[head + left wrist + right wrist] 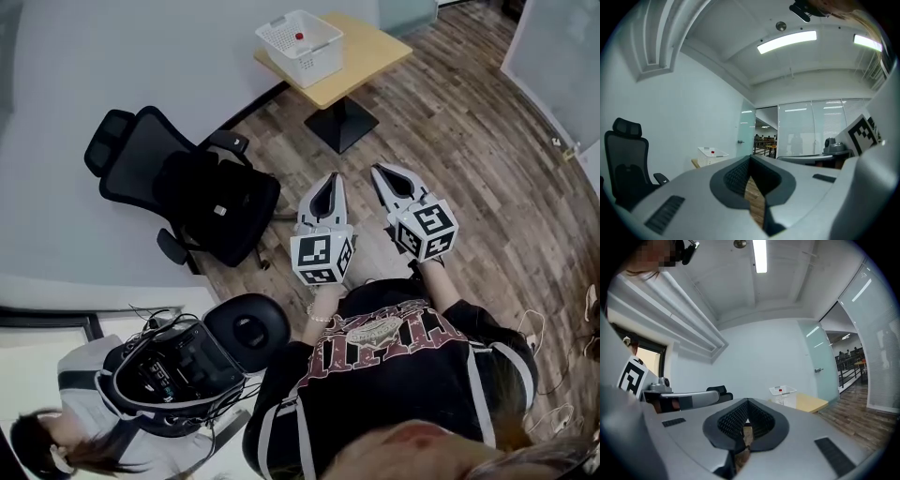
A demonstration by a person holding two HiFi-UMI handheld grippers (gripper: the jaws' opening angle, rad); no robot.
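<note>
The person's own dark shirt (394,375) filled the bottom of the head view and hid the ground beneath it. A second person (56,441) was cut off at the lower left corner, beside a black rig of cables (173,375) too tangled to read. The wooden floor (469,141) lay open to the right. The pale wall (94,56) closed the left side, with a black office chair (187,187) near it. Ahead, the small wooden table (370,47) stood by the wall, well apart from both tools. On it sat a white basket (319,61) holding one red-topped item (299,37), too small to identify. The left gripper (330,176) and right gripper (382,169) were held in the air side by side. Each had its jaws pressed together at the tips, with nothing between them.
</note>
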